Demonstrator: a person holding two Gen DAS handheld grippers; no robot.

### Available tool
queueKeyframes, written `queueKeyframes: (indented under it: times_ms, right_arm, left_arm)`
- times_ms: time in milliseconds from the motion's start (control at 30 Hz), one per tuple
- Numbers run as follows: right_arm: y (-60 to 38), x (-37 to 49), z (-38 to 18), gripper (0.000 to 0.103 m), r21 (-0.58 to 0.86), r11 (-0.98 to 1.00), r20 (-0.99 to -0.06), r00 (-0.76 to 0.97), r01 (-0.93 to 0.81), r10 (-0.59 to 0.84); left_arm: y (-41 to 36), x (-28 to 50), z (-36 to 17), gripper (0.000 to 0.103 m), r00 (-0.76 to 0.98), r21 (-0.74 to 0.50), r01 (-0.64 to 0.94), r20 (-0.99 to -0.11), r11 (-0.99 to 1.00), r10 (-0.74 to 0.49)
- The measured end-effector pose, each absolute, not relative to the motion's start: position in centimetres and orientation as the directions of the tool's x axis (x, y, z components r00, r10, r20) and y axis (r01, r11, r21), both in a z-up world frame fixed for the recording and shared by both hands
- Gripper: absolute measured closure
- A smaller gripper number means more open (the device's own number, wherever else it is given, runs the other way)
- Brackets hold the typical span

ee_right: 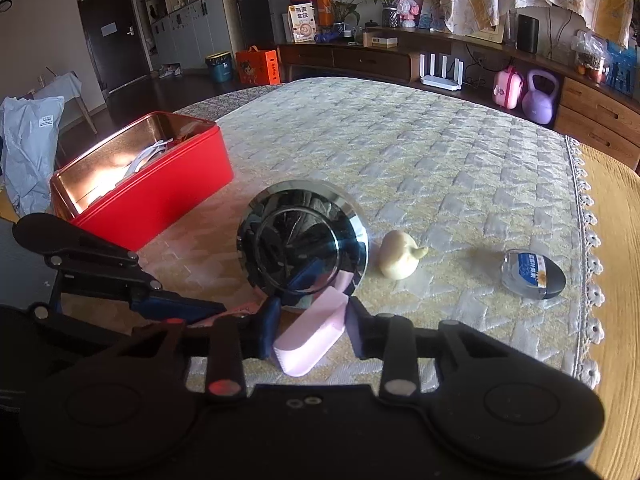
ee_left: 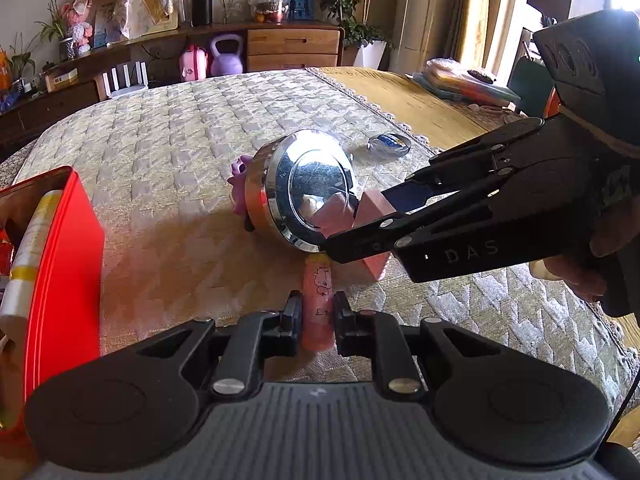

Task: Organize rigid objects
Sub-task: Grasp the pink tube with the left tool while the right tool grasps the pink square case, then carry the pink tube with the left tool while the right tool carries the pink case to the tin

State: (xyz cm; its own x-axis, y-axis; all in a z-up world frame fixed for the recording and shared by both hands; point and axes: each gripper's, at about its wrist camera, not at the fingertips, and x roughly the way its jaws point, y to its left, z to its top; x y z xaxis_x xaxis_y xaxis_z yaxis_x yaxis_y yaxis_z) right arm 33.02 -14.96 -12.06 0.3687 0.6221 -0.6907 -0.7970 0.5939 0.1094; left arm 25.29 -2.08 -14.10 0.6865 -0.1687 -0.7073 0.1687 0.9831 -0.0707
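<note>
My left gripper (ee_left: 317, 312) is shut on a slim pink tube (ee_left: 317, 280) with a cartoon print, which lies on the quilted cloth and points toward a shiny chrome round tin (ee_left: 304, 192). Reaching in from the right, my right gripper (ee_left: 360, 220) is shut on a pale pink block (ee_left: 374, 208) just in front of that tin. In the right wrist view the pink block (ee_right: 312, 336) sits slanted between the right gripper's (ee_right: 312, 320) two pads, with the chrome tin (ee_right: 304, 240) right behind it. The left gripper's fingers (ee_right: 180, 304) show at the lower left.
An open red tin box (ee_right: 152, 188) with white cords inside stands at the left. A cream duck-like figure (ee_right: 400, 260) and a small clear bottle (ee_right: 532, 274) lie right of the chrome tin. A purple toy (ee_left: 240, 184) peeks out behind the tin. The cloth's lace edge (ee_right: 588, 216) runs along the right.
</note>
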Motion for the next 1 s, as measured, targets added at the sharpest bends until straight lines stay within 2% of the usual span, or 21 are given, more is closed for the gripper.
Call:
queueKeyframes:
  times_ms: [133,300,567,1000]
  right_arm:
    - [-16.0,32.2,-11.8,0.086,0.139,0.639,-0.672,0.402,-0.757,0.622]
    - [-17.1,30.3,-11.0,0.094,0.165,0.699,-0.652,0.454,-0.696,0.607]
    - [-17.0,26.7,-10.3,0.095,0.142,0.803,-0.651,0.557,-0.579,0.516]
    - [-17.2,21.7,-6.8,0.095,0.244,0.836,-0.604,0.597,-0.491,0.527]
  left_arm:
    - [-2.0,24.9,-14.0,0.087,0.687,-0.074,0.156,-0.708,0.985,-0.162]
    - [-1.8,24.2,-13.7,0.087,0.684,-0.094,0.128,-0.713,0.987,-0.156]
    - [-1.4,22.2,-12.9,0.087,0.689,-0.115,0.098,-0.709,0.989,-0.151]
    - [1.1,17.9,-9.5,0.087,0.734,-0.166,0.034,-0.665,0.986,-0.137]
